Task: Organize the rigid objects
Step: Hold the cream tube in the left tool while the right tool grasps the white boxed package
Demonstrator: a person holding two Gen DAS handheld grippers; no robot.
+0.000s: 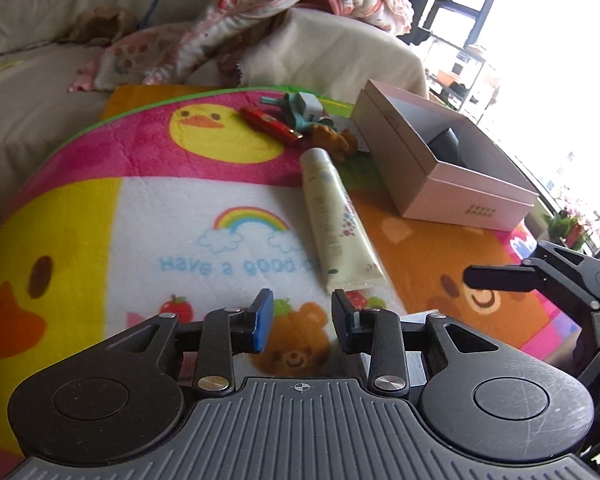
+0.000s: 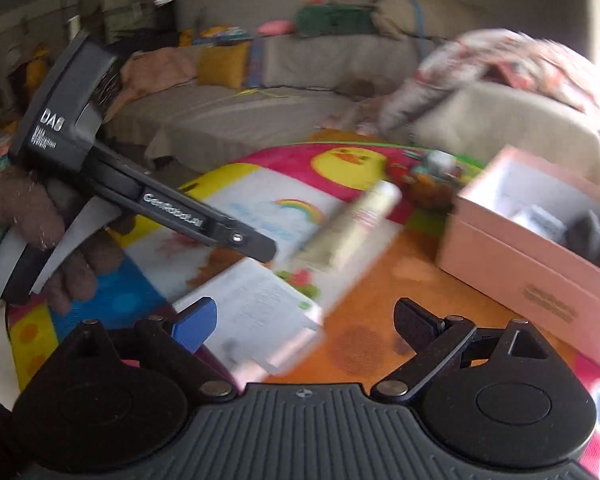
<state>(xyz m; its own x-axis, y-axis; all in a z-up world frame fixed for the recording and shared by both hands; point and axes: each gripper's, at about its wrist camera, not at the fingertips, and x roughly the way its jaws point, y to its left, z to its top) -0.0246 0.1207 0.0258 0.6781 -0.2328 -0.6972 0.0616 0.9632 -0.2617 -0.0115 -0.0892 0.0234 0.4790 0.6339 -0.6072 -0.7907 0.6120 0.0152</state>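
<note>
A cream tube (image 1: 336, 216) lies on the colourful blanket (image 1: 160, 208), its crimped end just ahead of my left gripper (image 1: 302, 326), which is open and empty. Behind the tube lie a red pen-like object (image 1: 270, 124), a teal and white plug (image 1: 300, 110) and a small brown bear figure (image 1: 334, 140). An open pink box (image 1: 440, 160) stands to the right with a dark object inside. My right gripper (image 2: 304, 322) is open and empty above a white booklet (image 2: 260, 308). The right wrist view is blurred; the tube (image 2: 352, 224) and box (image 2: 540, 256) show there.
A beige sofa (image 1: 32, 60) with a floral blanket (image 1: 284, 4) lies behind the table. The right gripper's finger (image 1: 500, 278) shows at the right edge of the left wrist view. The left gripper's body (image 2: 140, 192) and the hand holding it show at left in the right wrist view.
</note>
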